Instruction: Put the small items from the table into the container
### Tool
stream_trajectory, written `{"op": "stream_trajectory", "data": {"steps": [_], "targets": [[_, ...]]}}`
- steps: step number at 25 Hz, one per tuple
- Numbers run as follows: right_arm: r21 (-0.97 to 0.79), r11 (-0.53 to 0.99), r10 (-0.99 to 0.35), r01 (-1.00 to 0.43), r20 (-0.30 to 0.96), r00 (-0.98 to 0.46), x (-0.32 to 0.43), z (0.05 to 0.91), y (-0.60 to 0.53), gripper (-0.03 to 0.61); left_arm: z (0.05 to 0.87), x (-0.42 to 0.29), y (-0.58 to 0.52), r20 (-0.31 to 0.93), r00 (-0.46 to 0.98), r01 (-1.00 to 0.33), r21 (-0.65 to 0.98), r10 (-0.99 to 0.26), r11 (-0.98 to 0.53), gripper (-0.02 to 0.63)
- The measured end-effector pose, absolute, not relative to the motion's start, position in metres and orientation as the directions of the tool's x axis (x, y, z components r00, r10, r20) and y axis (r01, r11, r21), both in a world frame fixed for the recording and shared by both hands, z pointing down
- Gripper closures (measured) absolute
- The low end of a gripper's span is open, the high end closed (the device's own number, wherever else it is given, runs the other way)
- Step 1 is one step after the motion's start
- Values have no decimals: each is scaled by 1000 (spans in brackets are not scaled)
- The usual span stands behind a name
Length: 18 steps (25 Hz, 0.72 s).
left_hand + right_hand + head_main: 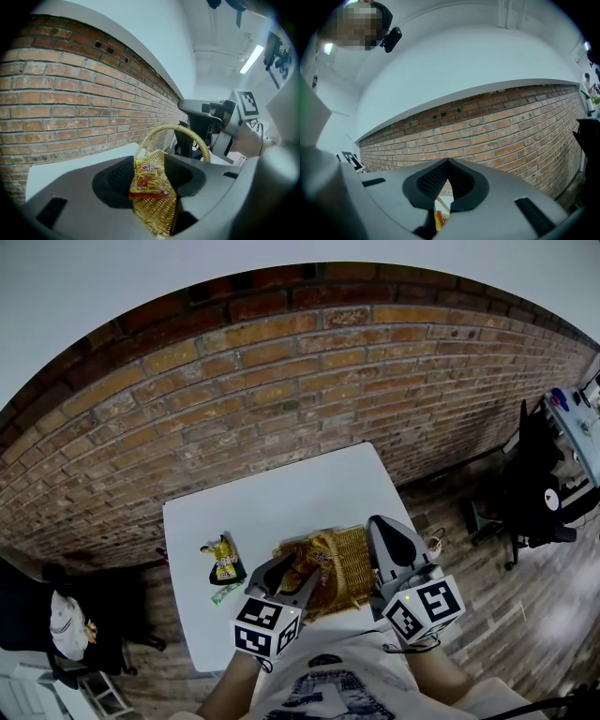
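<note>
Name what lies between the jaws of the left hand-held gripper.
A red-and-yellow snack packet, clamped there, with the wicker basket behind it; the left gripper view shows this.

A white table [281, 488] meets a red-brown brick wall [281, 381] lined with pale mortar. A golden-yellow woven basket [349, 568], a yellow-and-dark packet [223, 561] and a green sachet [225, 593] colour the tabletop. The dark grey left gripper [295, 570] and right gripper [382, 524] bear black-and-white square markers. A yellow-and-red pack [149, 180] adds brightness.
</note>
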State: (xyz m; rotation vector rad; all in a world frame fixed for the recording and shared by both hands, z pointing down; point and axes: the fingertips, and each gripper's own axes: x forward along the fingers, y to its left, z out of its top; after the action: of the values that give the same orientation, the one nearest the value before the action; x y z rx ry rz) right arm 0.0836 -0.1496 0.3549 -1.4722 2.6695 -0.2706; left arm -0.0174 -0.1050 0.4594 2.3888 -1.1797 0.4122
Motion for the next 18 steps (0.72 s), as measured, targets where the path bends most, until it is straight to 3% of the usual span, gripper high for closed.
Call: {"op": "stream_trajectory", "data": {"steps": [13,18], "targets": [[-200,564,-816,-801,12,-578,78,357,-141,560,436,-44,-104,413,497,-865,175,-763,-470,377],[-195,600,-791,-776,-4,-611,77,352,-139,560,421,-47,-104,386,452,-891,145,-804,-431,408]]}}
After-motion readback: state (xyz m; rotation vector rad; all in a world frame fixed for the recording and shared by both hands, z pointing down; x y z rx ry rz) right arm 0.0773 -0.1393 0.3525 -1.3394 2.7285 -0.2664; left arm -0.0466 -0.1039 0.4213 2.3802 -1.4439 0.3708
